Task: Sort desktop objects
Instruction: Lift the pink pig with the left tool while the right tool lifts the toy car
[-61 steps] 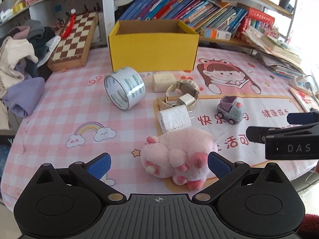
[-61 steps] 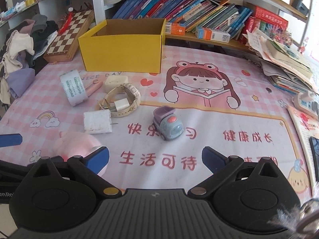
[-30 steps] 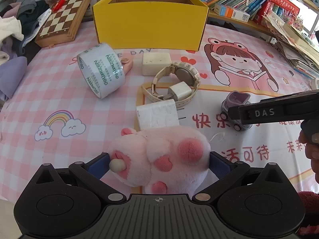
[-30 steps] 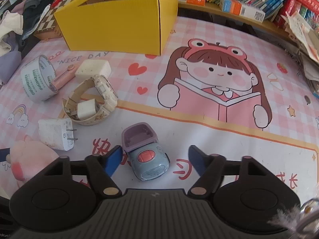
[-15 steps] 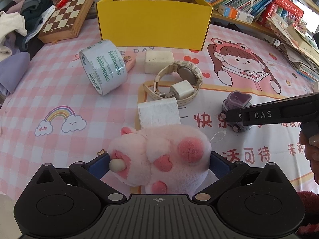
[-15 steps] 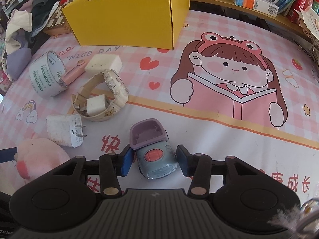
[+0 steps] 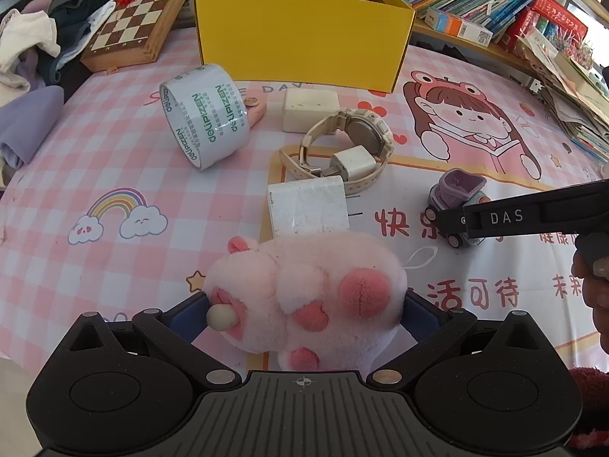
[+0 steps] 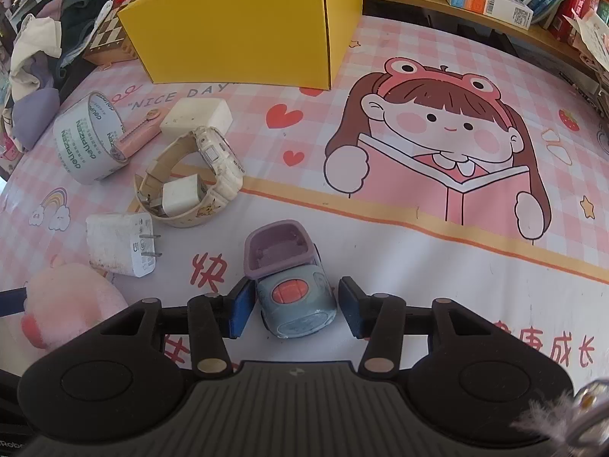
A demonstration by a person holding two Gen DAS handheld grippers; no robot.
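Observation:
A pink plush toy [image 7: 304,285] lies on the pink checked tablecloth [image 7: 95,160], between the fingers of my left gripper [image 7: 304,312]. Those jaws stand wide and open, with the blue pads at the fur on either side. A small grey-blue toy car [image 8: 293,297] with a purple bucket sits between the pads of my right gripper [image 8: 295,304]. The right jaws are opening slightly; the left pad is against the car and a thin gap shows at the right pad. The yellow cardboard box [image 7: 304,34] stands open at the back.
Between the grippers and the box lie a tape roll [image 7: 205,118], a cream watch [image 7: 342,148] around a small charger, a larger white plug [image 7: 308,205] and a white block [image 7: 310,108]. A chessboard [image 7: 141,15] and clothes are at the left, books [image 7: 495,3] at the back right.
Both grippers came down and forward onto their objects. The plush now sits between the left fingers. The right jaws narrowed from wide to close around the toy car.

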